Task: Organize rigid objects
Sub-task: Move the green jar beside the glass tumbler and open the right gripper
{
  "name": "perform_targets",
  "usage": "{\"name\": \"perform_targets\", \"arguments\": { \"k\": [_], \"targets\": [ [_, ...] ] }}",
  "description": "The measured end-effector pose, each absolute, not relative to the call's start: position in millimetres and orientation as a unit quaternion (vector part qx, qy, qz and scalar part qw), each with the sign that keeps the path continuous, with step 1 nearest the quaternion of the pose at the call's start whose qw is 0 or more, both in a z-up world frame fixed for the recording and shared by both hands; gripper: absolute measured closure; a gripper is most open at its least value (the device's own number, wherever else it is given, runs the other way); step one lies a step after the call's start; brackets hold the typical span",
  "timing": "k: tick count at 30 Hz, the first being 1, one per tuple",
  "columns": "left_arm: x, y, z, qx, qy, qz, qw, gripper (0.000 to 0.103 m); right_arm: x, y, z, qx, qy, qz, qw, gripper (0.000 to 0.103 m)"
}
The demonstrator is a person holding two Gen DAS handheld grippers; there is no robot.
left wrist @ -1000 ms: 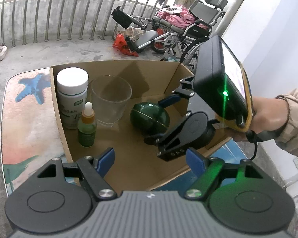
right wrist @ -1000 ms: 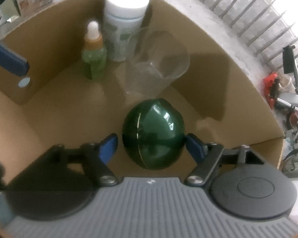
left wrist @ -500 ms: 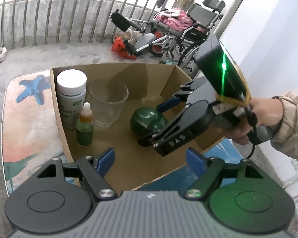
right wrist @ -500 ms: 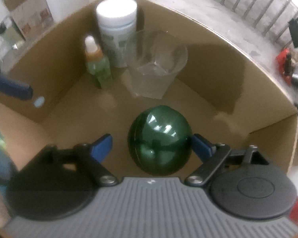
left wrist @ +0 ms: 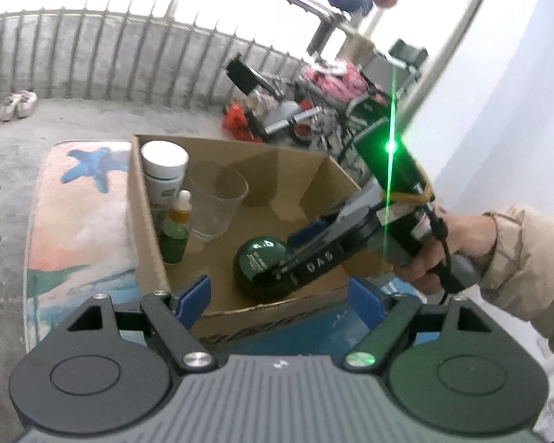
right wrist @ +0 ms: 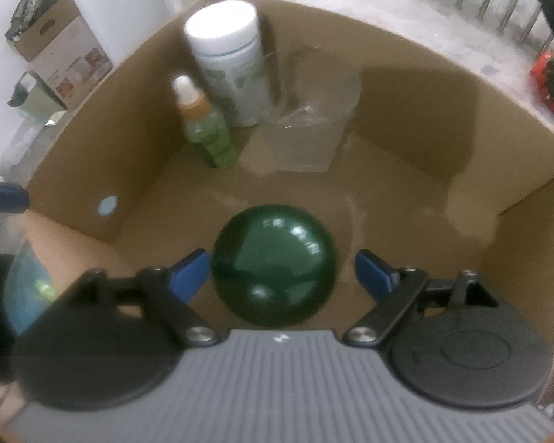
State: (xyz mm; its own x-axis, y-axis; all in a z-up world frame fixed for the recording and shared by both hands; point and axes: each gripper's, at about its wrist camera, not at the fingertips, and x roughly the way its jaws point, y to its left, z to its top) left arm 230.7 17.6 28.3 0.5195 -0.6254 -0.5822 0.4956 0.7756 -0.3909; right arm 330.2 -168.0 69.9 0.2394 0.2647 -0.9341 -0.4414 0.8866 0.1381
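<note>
Left tool (left wrist: 277,295) has backed off and tilted up since a second ago, jaws spreading with nothing between. Right tool (right wrist: 280,273) is spread around the dark green ball (right wrist: 275,264) on the cardboard box (right wrist: 406,118) floor, not pinching, near the clear cup (right wrist: 314,125).

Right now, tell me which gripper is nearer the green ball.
Right. The right gripper reaches into the cardboard box with its jaws either side of the green ball. The left gripper, jaws opening and empty, hangs outside the box's near wall.
</note>
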Motion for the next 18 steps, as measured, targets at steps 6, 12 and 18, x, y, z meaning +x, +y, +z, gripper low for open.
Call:
{"name": "perform_targets", "arguments": {
  "k": [6,12,18],
  "targets": [
    [204,33,28,-0.092,0.342,-0.298,0.886,0.017,333,-156,53,-0.103,0.6,0.206,0.766,0.018],
    [191,41,19,-0.076,0.341,-0.283,0.893,0.017,358,-176,55,-0.077,0.589,0.168,0.786,0.021],
    [180,56,-1,-0.075,0.353,-0.261,0.895,0.017,377,-192,55,-0.048,0.57,0.139,0.809,0.021]
  ]
}}
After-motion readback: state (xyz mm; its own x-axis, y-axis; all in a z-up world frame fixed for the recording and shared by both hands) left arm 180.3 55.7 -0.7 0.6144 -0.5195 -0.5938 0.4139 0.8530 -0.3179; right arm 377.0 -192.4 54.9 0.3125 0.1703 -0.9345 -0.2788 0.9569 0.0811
